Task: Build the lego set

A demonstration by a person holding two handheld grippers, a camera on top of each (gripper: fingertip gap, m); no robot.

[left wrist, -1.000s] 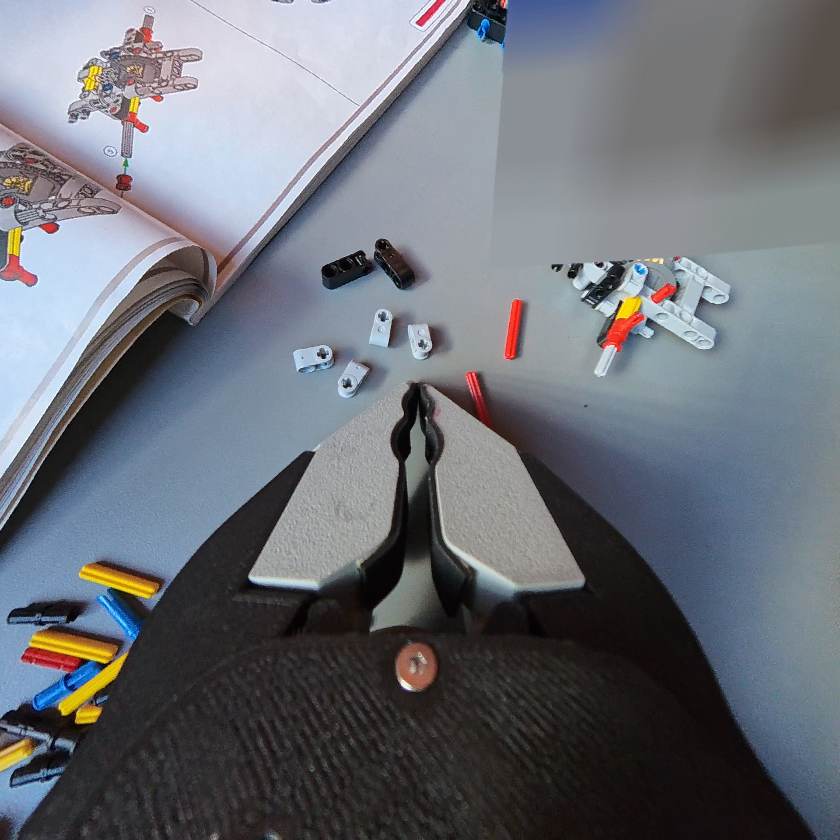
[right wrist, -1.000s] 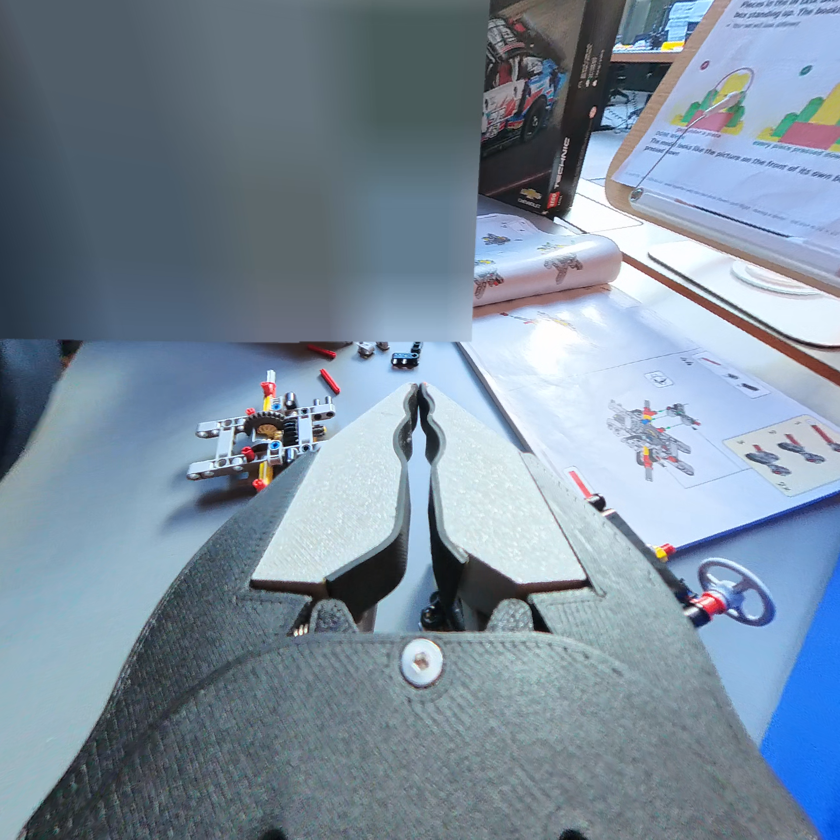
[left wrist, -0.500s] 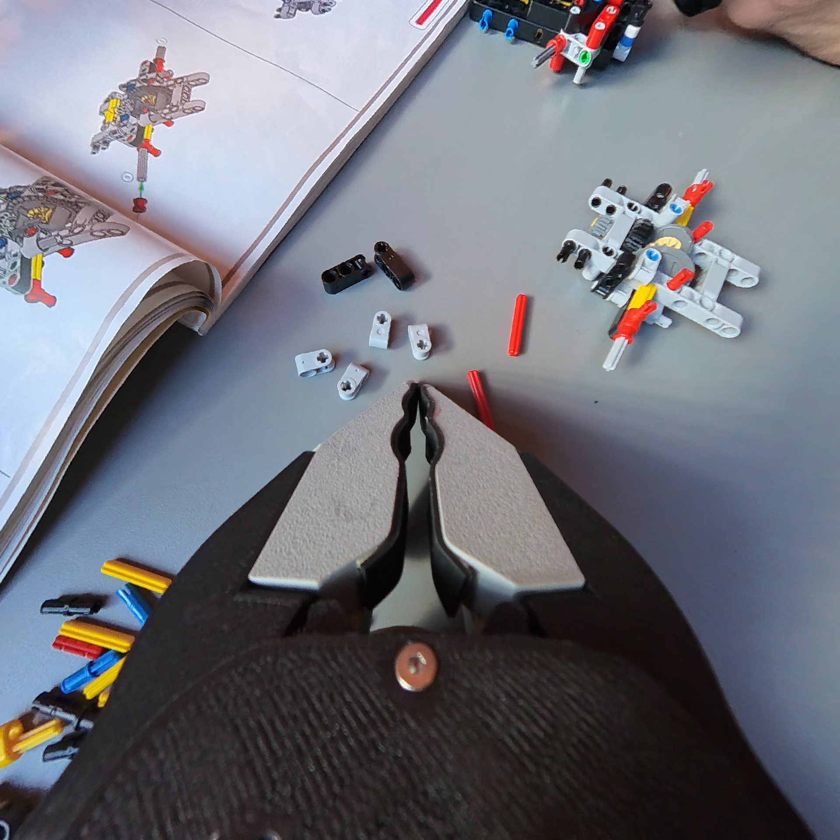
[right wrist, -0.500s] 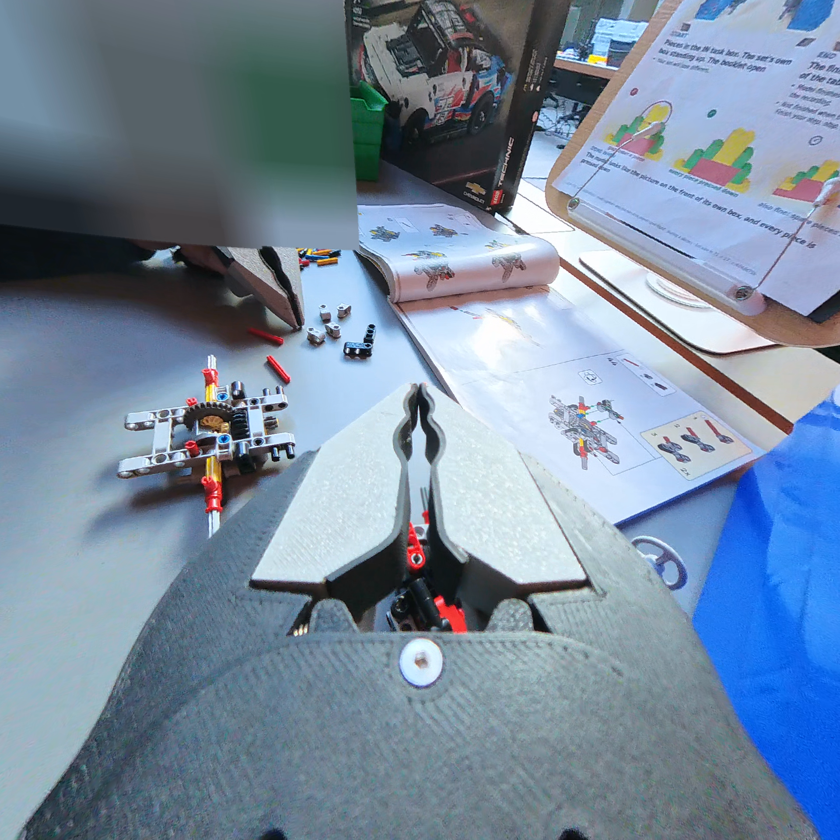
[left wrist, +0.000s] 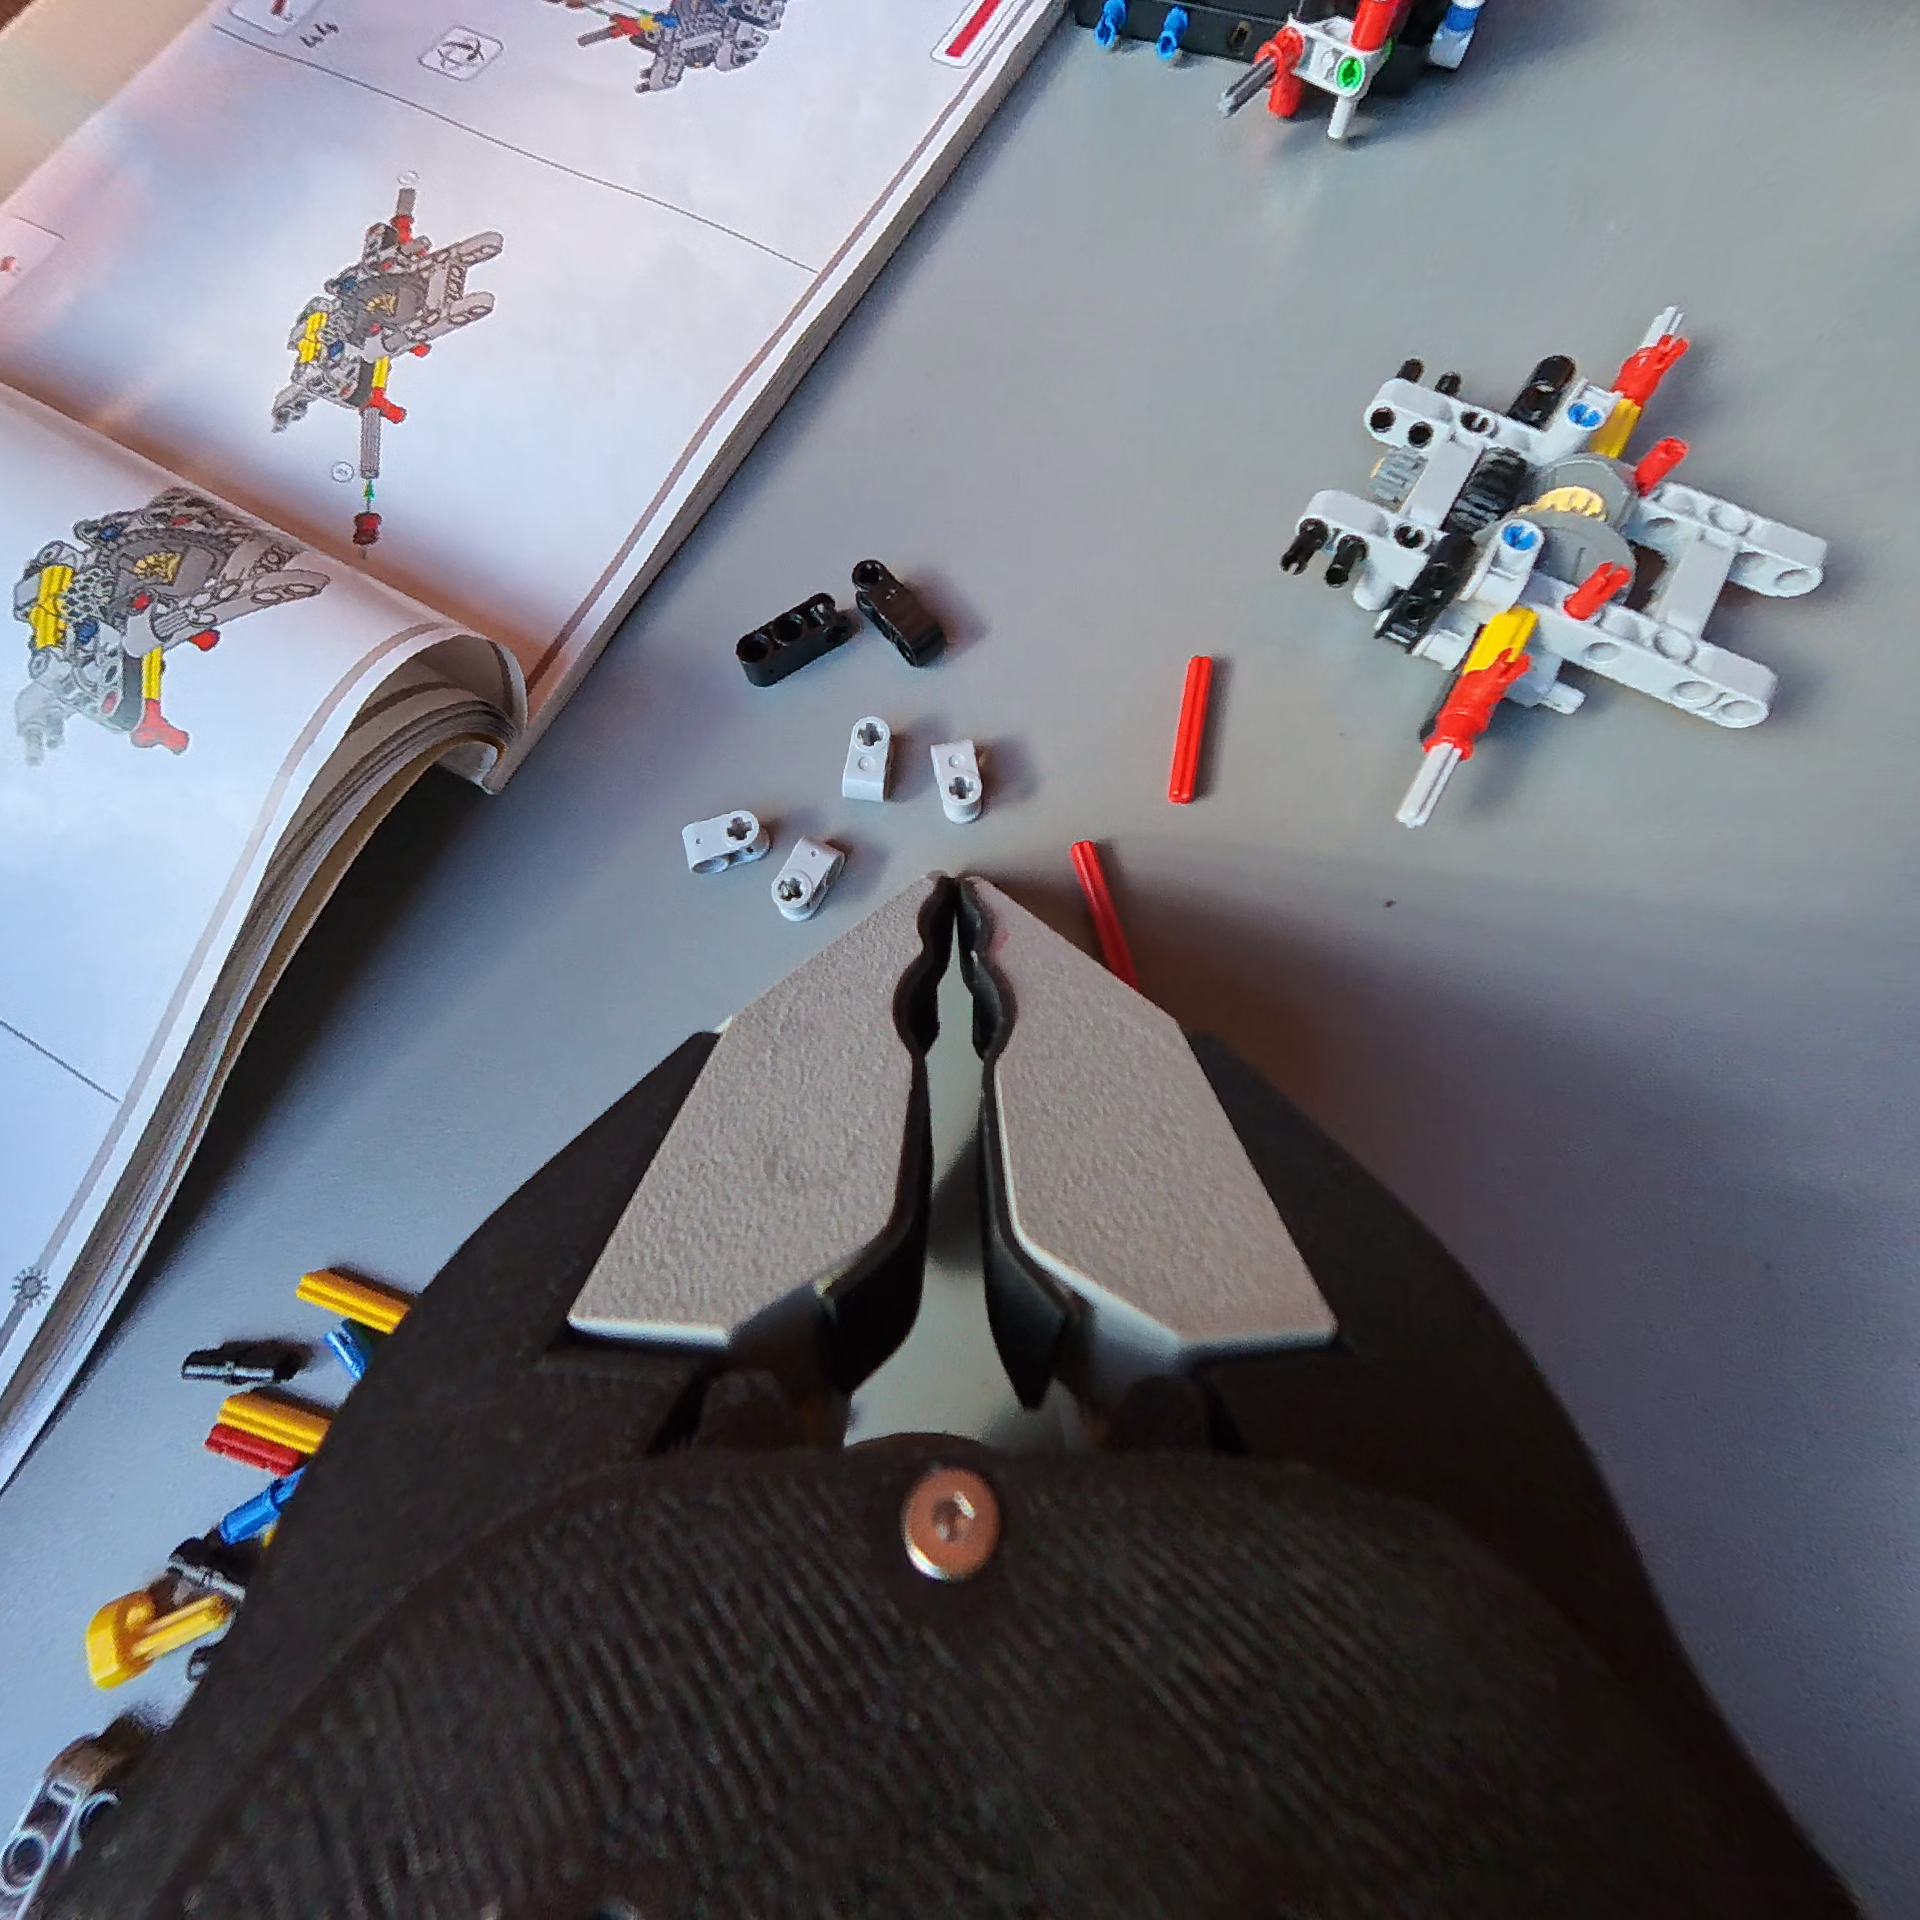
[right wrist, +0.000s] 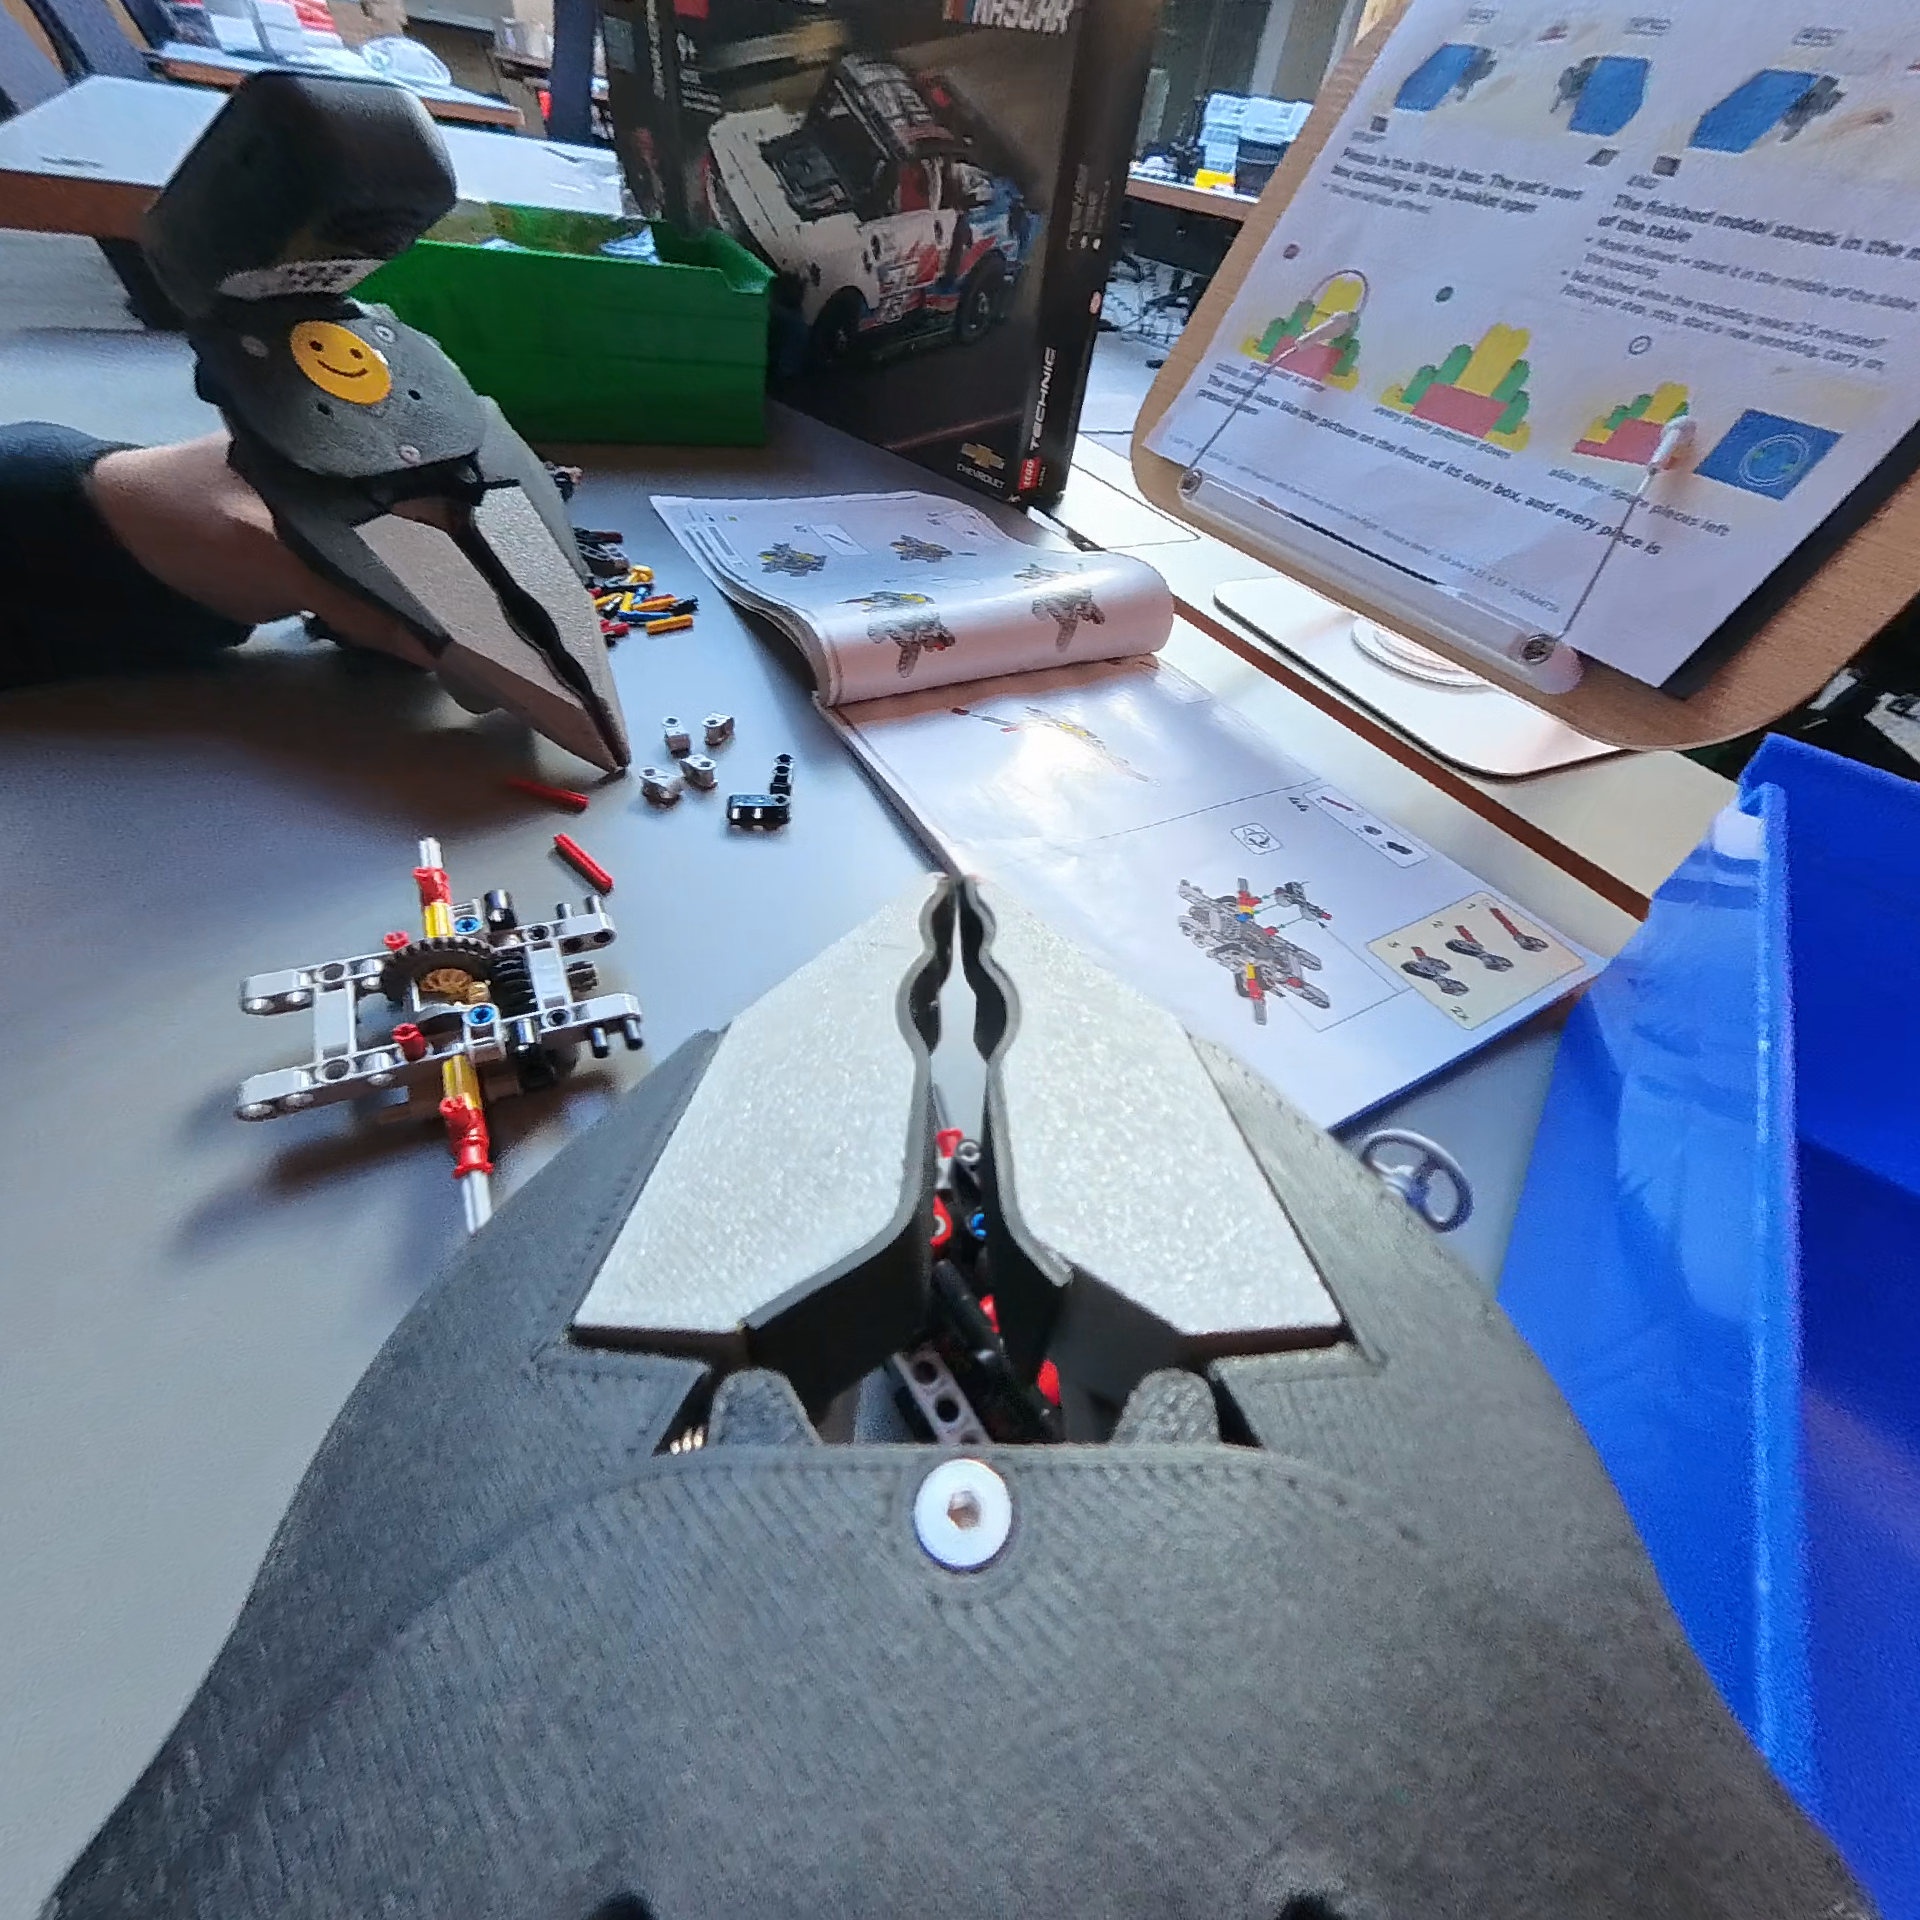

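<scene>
On the grey table [left wrist: 1558, 1143], just right of the left gripper [left wrist: 954, 883], a red axle [left wrist: 1096, 904] lies half covered by the gripper's finger; its far end is hidden. Left gripper tips meet with nothing between them, resting at the table beside four light grey connectors [left wrist: 868, 758], as the right wrist view confirms. A second red axle [left wrist: 1191, 727] lies apart, between the connectors and the grey gear frame assembly [left wrist: 1558, 540]. A partly built model [left wrist: 1330, 52] is cut off by the top edge. Loose pins [left wrist: 260, 1423] left of the gripper are partly covered by its body.

Right gripper [right wrist: 956, 885] is likewise closed and bare, with small parts glimpsed behind its fingers, unclear.

Versus half a second ago: left view slid nearer the instruction booklet [left wrist: 312, 312]; right gripper rose, and the left gripper [right wrist: 613, 758] is now fully seen.
</scene>
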